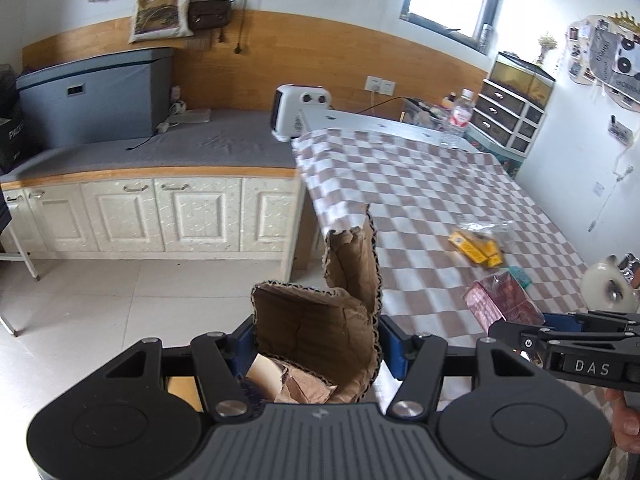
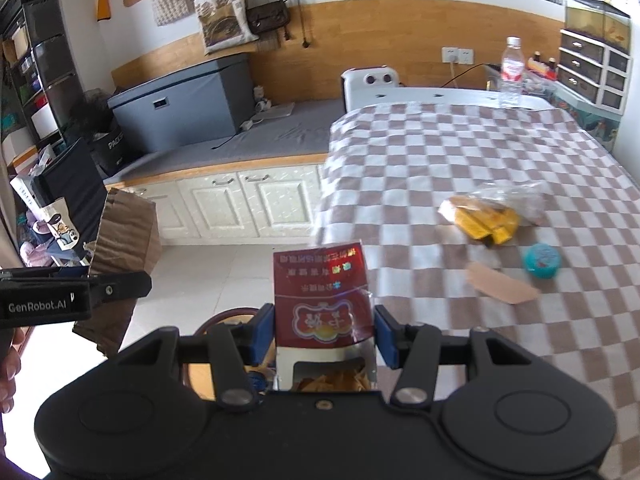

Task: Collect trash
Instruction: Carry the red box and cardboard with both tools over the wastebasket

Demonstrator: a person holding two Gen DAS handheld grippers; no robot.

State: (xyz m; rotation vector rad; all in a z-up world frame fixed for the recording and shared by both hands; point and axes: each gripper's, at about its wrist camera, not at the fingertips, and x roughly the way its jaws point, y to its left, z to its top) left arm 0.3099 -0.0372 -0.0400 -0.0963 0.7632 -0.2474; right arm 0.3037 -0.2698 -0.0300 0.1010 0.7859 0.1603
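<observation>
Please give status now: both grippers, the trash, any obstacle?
Left gripper shut on cardboard. Right gripper shut on red box. Yellow packets on table. No obstacle seen.

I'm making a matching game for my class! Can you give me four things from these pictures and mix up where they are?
Things:
1. torn cardboard
2. red packet
3. water bottle
4. teal lid

Places:
A. far end of the table
B. in the right tongs
C. on the checked cloth, near the yellow wrappers
D. in the left tongs

Pairs: 1-D, 2-B, 3-A, 4-C
</observation>
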